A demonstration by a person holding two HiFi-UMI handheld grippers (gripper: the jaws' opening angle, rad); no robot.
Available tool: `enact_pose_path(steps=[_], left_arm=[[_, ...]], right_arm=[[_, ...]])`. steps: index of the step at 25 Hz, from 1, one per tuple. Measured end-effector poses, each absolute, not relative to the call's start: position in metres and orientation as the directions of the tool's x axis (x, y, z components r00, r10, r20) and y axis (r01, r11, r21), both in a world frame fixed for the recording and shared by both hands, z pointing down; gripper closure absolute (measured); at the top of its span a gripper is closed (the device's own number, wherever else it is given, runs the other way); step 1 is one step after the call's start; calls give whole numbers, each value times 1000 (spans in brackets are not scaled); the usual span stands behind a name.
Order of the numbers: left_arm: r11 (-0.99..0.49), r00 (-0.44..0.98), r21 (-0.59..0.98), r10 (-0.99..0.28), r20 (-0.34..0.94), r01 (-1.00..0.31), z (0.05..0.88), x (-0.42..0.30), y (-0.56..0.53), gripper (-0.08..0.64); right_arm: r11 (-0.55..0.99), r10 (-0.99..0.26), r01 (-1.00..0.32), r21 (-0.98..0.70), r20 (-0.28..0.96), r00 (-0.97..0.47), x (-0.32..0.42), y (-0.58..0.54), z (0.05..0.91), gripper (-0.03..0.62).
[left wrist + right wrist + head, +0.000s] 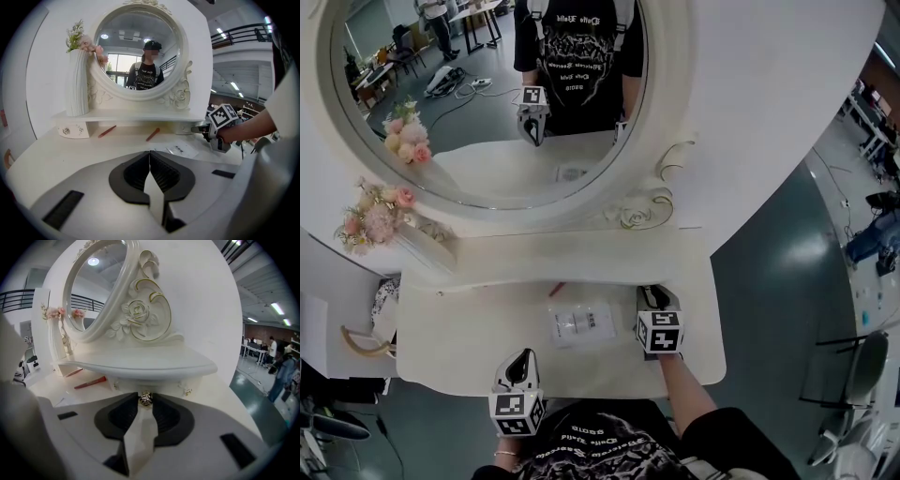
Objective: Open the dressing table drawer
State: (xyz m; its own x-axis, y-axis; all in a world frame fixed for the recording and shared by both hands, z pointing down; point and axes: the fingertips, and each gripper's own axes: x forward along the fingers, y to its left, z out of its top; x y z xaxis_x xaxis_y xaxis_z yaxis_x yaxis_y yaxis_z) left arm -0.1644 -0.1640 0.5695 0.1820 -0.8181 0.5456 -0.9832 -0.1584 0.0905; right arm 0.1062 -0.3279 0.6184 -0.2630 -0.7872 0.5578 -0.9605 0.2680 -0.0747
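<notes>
Fingertips (pixel 165 414) of the right gripper (pixel 145 402) pinch the small metal knob (pixel 145 399) of the drawer (pixel 157 383), tucked under the shelf (pixel 154 365) at the dressing table's (pixel 469 337) far right. It looks like a grip for pulling nearward. The left gripper (pixel 150 155), pads (pixel 165 174) pressed together and empty, waits by the near edge.

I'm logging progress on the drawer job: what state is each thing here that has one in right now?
right gripper: shut on the drawer knob
drawer knob: pinched between the jaw tips
right drawer: looks closed
left gripper: shut, empty
left drawer: closed
vase: upright
packet: lying flat
</notes>
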Motion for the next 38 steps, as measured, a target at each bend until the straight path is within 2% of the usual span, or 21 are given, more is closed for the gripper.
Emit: enact_pose_path(steps=[38], left_arm=[[-157, 214, 149, -810, 546, -976, 579, -161, -160, 543]], right_arm=[[272, -773, -960, -58, 582, -254, 106, -320, 619, 494]])
